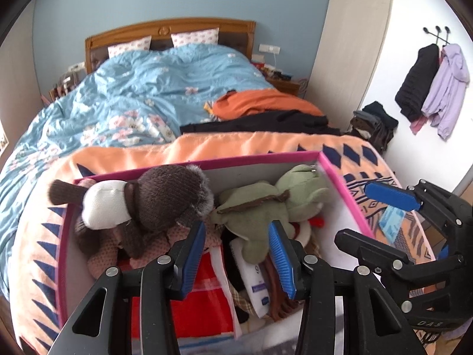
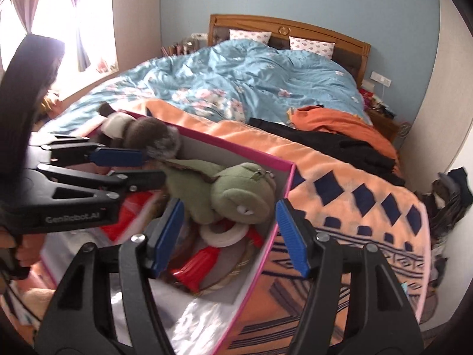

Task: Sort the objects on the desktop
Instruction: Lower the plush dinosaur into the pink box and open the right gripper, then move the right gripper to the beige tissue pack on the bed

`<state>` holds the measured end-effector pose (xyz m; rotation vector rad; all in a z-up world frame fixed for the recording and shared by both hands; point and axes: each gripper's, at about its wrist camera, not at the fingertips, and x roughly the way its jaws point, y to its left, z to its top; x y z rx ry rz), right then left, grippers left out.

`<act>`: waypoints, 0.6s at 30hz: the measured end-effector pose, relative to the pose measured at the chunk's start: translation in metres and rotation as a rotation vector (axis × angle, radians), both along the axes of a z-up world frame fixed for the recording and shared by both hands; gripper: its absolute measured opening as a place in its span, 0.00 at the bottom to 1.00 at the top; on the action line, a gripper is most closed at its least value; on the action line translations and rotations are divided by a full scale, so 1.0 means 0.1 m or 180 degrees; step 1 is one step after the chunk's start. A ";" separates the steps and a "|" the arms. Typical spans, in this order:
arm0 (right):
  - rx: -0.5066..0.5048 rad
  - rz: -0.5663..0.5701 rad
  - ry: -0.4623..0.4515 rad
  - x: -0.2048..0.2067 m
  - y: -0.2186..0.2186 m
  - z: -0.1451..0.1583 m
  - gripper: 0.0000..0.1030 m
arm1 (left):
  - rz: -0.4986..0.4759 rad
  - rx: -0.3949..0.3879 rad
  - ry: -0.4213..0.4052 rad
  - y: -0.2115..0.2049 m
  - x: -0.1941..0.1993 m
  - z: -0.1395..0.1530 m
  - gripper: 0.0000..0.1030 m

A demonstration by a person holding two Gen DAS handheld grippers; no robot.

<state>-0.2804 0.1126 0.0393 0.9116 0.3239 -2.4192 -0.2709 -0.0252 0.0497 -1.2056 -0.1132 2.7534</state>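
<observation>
A pink-rimmed box sits on an orange patterned blanket. In it lie a brown plush with a white face, a green plush, a white ring, a red tassel and a white packet. My left gripper hovers open over the box, with nothing pressed between its pads. My right gripper is open and straddles the box's right wall beside the green plush's head.
The orange blanket covers the foot of a bed with a blue floral duvet. Orange and black clothes lie behind the box. A small blue packet rests on the blanket right of the box. Coats hang on the right wall.
</observation>
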 end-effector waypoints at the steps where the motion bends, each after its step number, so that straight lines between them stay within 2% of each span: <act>1: -0.0063 0.0018 0.0014 0.07 0.03 0.03 0.64 | -0.0023 0.0000 0.0047 0.02 0.08 0.04 0.49; 6: -0.0404 0.0171 -0.0050 0.42 0.19 0.15 0.64 | -0.0186 0.0188 0.0217 0.03 0.54 0.26 0.51; 9: -0.0567 0.0239 -0.0077 0.72 0.36 0.18 0.64 | -0.0320 0.0216 0.0270 0.08 0.83 0.34 0.52; 14: -0.0686 0.0307 -0.0215 1.28 0.66 0.07 0.64 | -0.0632 0.0286 0.0156 0.27 1.27 0.29 0.53; 18: -0.0669 0.0286 -0.0330 1.65 0.83 -0.12 0.64 | -0.0935 0.0286 0.0030 0.53 1.65 0.12 0.53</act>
